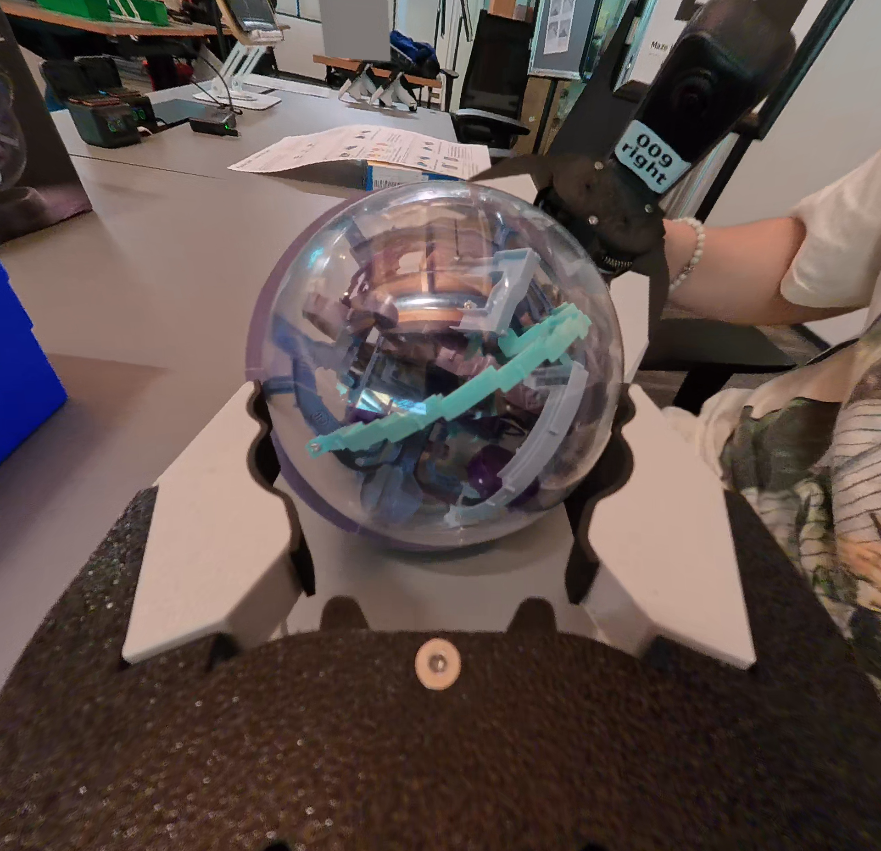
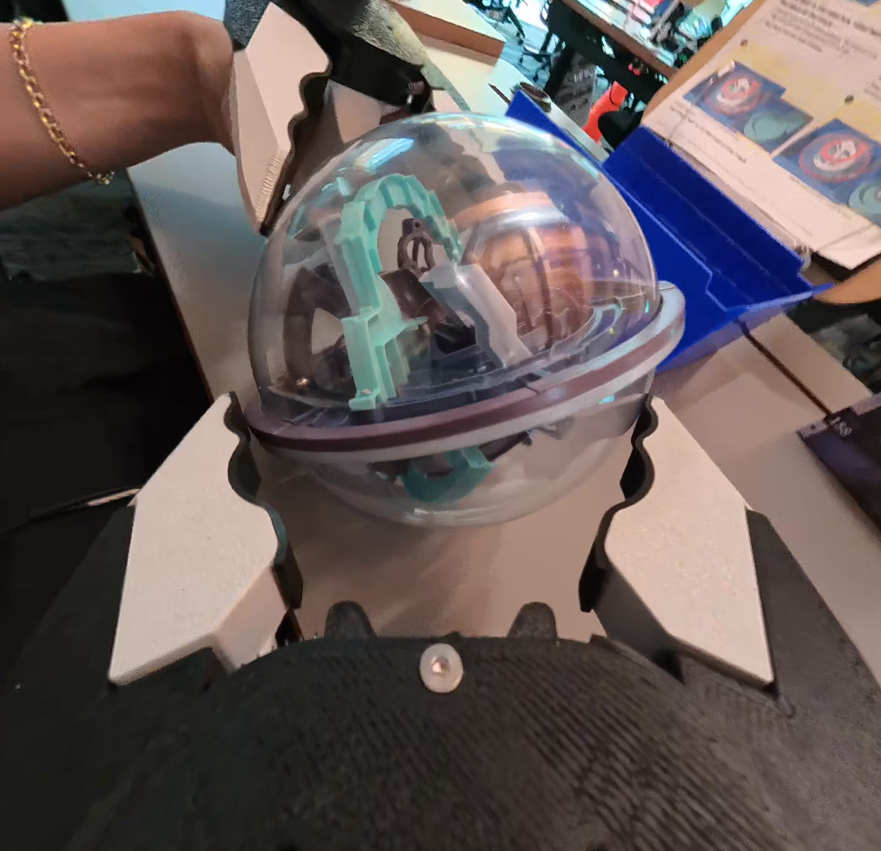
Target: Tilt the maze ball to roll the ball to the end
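Clear rigid plastic maze sphere (image 1: 434, 370) sat clamped between both claws: left gripper (image 1: 441, 451) and right gripper (image 2: 441, 451) each held its flanks; shell judged light, slippery, best held at purple seam (image 2: 429, 435)

Bright indoor light, glare on clear maze ball (image 1: 434, 375), blurred wide-angle edges

The maze ball (image 1: 434, 366) has a clear shell, a dark purple seam band, teal (image 1: 448, 404) and pale grey-blue tracks inside. The gripper fingers (image 2: 190, 532) are white with black wavy pads. A bin (image 2: 705, 237) is bright blue; the table (image 1: 157, 218) is grey.
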Motion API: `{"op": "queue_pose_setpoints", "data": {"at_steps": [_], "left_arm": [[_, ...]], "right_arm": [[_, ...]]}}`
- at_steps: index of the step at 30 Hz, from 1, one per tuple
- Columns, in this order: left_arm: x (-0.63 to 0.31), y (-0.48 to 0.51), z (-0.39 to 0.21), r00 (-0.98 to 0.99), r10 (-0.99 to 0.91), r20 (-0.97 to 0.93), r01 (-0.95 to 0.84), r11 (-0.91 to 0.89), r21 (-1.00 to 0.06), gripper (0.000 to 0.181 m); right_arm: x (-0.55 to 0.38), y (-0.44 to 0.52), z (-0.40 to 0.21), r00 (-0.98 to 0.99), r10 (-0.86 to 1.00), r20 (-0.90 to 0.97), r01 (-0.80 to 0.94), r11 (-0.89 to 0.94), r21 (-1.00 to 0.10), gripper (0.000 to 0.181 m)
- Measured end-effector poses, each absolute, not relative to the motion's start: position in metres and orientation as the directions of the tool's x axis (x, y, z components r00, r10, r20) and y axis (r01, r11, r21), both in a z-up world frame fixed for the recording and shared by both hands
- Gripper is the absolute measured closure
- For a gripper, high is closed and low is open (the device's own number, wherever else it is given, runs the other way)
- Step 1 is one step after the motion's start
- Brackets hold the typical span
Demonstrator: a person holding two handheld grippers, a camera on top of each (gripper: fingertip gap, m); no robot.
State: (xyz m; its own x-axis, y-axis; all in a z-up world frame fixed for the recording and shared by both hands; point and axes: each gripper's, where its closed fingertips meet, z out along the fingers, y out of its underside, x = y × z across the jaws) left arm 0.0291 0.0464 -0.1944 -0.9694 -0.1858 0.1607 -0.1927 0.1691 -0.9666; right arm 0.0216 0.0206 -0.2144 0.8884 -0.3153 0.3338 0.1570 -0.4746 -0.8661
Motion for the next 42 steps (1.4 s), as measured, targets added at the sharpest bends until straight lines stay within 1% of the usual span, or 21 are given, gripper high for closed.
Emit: {"op": "queue_pose_setpoints", "data": {"at_steps": [4, 9, 12, 14, 17, 22, 30, 37, 42], "left_arm": [[0.033, 0.043, -0.19, -0.962, -0.188, 0.2, -0.229, 0.148, -0.962, 0.044], [0.026, 0.041, -0.187, -0.965, -0.213, 0.156, -0.199, 0.199, -0.96, 0.044], [0.019, 0.042, -0.187, -0.968, -0.219, 0.122, -0.174, 0.236, -0.956, 0.044], [0.011, 0.044, -0.19, -0.967, -0.233, 0.1, -0.165, 0.276, -0.947, 0.044], [0.003, 0.046, -0.189, -0.967, -0.248, 0.059, -0.123, 0.25, -0.96, 0.044], [0.002, 0.048, -0.189, -0.972, -0.215, 0.093, -0.149, 0.258, -0.955, 0.044], [0.014, 0.042, -0.187, -0.965, -0.167, 0.2, -0.237, 0.237, -0.942, 0.044], [0.016, 0.036, -0.184, -0.967, -0.149, 0.207, -0.238, 0.231, -0.944, 0.044], [0.014, 0.035, -0.185, -0.97, -0.149, 0.191, -0.224, 0.251, -0.942, 0.044]], "right_arm": [[0.024, 0.019, -0.217, 0.895, -0.369, 0.253, 0.076, -0.431, -0.899, 0.027], [0.019, 0.018, -0.223, 0.884, -0.408, 0.228, 0.044, -0.413, -0.91, 0.028], [0.012, 0.02, -0.225, 0.87, -0.429, 0.241, 0.051, -0.41, -0.911, 0.028], [0.007, 0.02, -0.225, 0.862, -0.424, 0.279, 0.084, -0.422, -0.903, 0.029], [0.0, 0.021, -0.227, 0.853, -0.422, 0.307, 0.108, -0.433, -0.895, 0.028], [-0.005, 0.024, -0.225, 0.854, -0.445, 0.27, 0.088, -0.387, -0.918, 0.029], [0.002, 0.021, -0.225, 0.864, -0.477, 0.162, 0.001, -0.319, -0.948, 0.031], [0.002, 0.011, -0.233, 0.86, -0.472, 0.192, -0.008, -0.39, -0.921, 0.035], [0.002, 0.004, -0.236, 0.864, -0.441, 0.242, 0.006, -0.473, -0.881, 0.041]]}}
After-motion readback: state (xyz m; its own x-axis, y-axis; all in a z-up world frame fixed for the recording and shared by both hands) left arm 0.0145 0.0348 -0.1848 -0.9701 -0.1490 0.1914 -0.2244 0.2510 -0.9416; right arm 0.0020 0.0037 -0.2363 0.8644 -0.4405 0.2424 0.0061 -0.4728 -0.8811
